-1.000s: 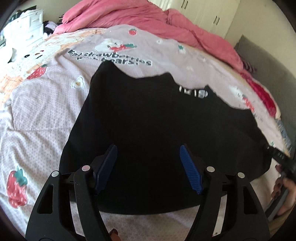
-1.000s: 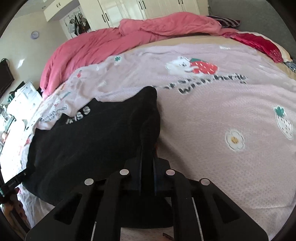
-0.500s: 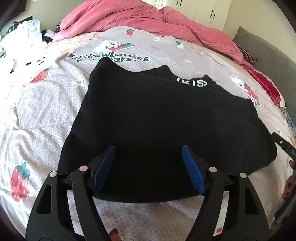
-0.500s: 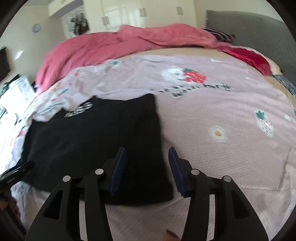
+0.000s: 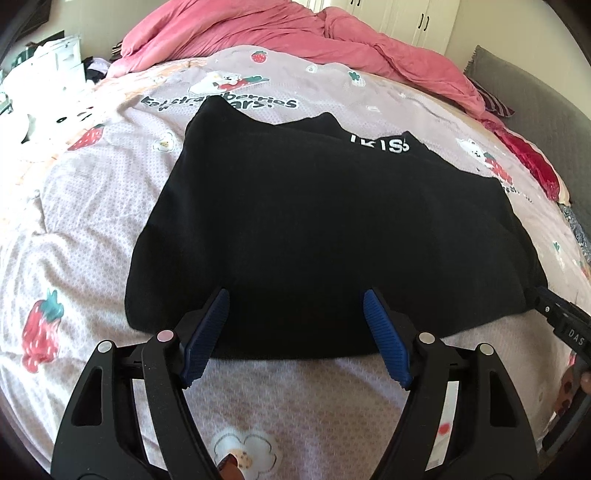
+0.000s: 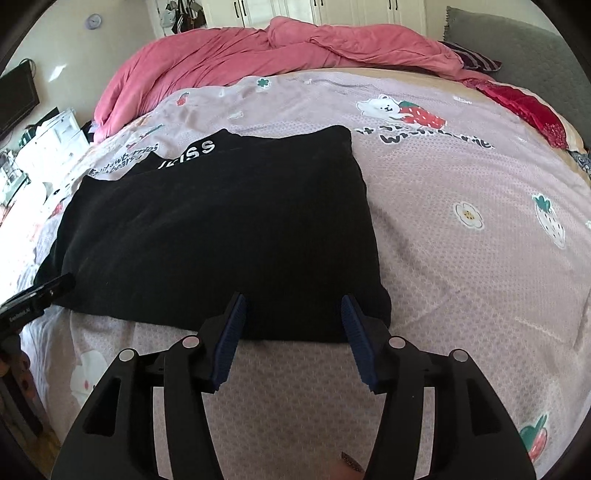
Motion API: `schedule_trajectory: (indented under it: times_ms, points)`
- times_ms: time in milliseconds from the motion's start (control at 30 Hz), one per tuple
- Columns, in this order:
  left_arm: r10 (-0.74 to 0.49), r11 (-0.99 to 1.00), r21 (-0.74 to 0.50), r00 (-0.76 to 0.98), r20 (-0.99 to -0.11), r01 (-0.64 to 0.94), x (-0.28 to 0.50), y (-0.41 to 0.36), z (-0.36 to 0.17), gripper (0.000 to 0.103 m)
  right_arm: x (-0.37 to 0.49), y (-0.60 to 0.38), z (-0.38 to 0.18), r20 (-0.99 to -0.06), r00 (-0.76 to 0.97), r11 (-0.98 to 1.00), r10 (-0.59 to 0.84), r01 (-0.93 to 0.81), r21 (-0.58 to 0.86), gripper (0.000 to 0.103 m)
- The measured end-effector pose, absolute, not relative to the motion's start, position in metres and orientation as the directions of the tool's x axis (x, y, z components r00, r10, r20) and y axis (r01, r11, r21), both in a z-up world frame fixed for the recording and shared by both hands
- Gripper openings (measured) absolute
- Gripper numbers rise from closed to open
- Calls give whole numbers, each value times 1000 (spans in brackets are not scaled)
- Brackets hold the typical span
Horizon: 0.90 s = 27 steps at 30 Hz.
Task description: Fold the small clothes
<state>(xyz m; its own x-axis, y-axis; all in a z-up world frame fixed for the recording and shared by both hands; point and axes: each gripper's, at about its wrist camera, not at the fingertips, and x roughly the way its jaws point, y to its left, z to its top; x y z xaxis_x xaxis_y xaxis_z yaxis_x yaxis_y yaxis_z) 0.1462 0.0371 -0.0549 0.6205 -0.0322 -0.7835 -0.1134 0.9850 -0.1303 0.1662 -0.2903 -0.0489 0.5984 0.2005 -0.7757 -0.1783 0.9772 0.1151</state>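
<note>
A black garment (image 5: 314, 221) with white lettering lies folded flat on the pink strawberry-print bedsheet (image 5: 74, 221). It also shows in the right wrist view (image 6: 221, 229). My left gripper (image 5: 295, 306) is open and empty, hovering over the garment's near edge. My right gripper (image 6: 293, 310) is open and empty, over the garment's near right corner. The tip of the right gripper shows at the right edge of the left wrist view (image 5: 561, 317), and the left gripper's tip shows at the left edge of the right wrist view (image 6: 37, 295).
A crumpled pink duvet (image 5: 295, 33) lies along the far side of the bed. A grey headboard (image 6: 517, 40) stands at the right. White cabinets (image 6: 314, 9) line the back wall. Cluttered white furniture (image 5: 55, 62) stands left of the bed.
My right gripper let go of the garment's edge, opened and drew back. The garment's right part now lies flat. My left gripper pulled back a little toward the near edge.
</note>
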Motion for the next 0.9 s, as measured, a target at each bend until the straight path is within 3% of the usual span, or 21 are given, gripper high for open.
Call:
schedule_trajectory:
  times_ms: [267,900]
  points:
    - [-23,985,-122,615,-788,-119,137,35,-56,67,158,-293,-50,-781,591,978,203,-166,129,53]
    - [-34,980,-147,607,-794,-137,114,37,-53,69,133,-309,-46,-796,570,979,205,-128,160,70]
